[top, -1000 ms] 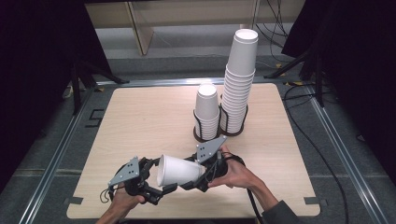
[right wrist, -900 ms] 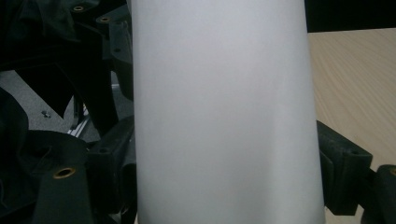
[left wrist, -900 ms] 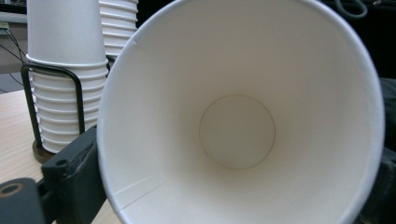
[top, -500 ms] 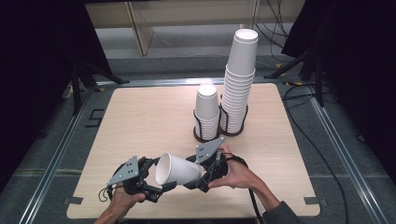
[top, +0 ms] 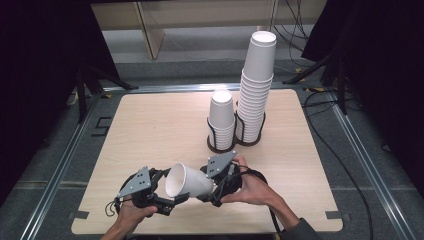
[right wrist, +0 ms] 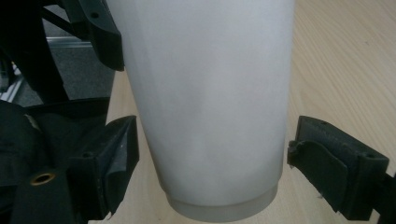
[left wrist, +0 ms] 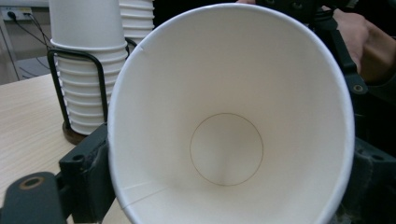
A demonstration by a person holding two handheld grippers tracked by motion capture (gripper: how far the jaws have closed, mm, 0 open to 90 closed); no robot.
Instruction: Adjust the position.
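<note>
A white paper cup point(top: 190, 182) lies sideways in the air between my two grippers, low over the table's front edge. Its open mouth point(left wrist: 229, 140) faces my left gripper point(top: 167, 192), whose jaws press on both sides of the rim, so it is shut on the cup. The cup's base point(right wrist: 210, 93) points at my right gripper point(top: 212, 187). Its jaws stand either side of the base, with a gap on the right side, so it is open.
Two stacks of white cups stand in black wire holders at the middle back of the wooden table point(top: 150, 125): a short stack point(top: 221, 117) and a tall stack point(top: 257, 85). The stacks also rise behind the held cup in the left gripper view. Cables trail off the right side.
Almost nothing moved. The cup and both grippers have drifted very slightly, and the cup stays held between them.
</note>
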